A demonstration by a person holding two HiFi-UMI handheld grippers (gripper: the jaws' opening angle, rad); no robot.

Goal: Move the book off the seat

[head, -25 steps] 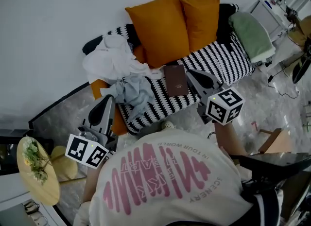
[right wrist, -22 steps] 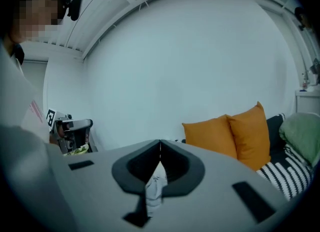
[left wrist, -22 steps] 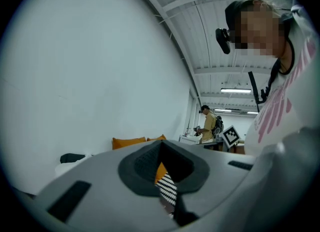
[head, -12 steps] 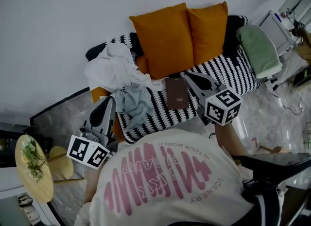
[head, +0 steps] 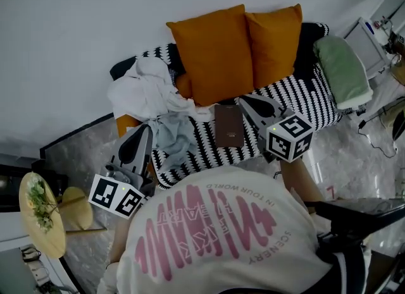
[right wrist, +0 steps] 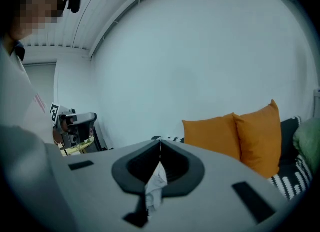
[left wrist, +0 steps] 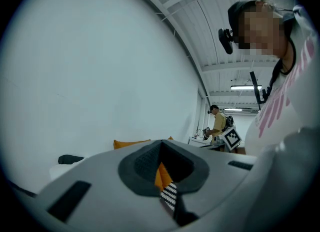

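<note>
The brown book point(head: 228, 126) lay flat on the striped seat point(head: 297, 90), at six o'clock from the orange cushions point(head: 218, 52). The left gripper point(head: 143, 131) and right gripper point(head: 245, 102) were both closed and empty. The book looked stiff and fairly light; I'd pinch its near edge.

Dark brown book point(head: 228, 125), closed, flat on black-and-white striped seat point(head: 302, 100), before orange cushions point(head: 218, 52).

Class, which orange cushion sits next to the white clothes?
The larger cushion, left in the head view; the smaller one lies toward the green blanket.
</note>
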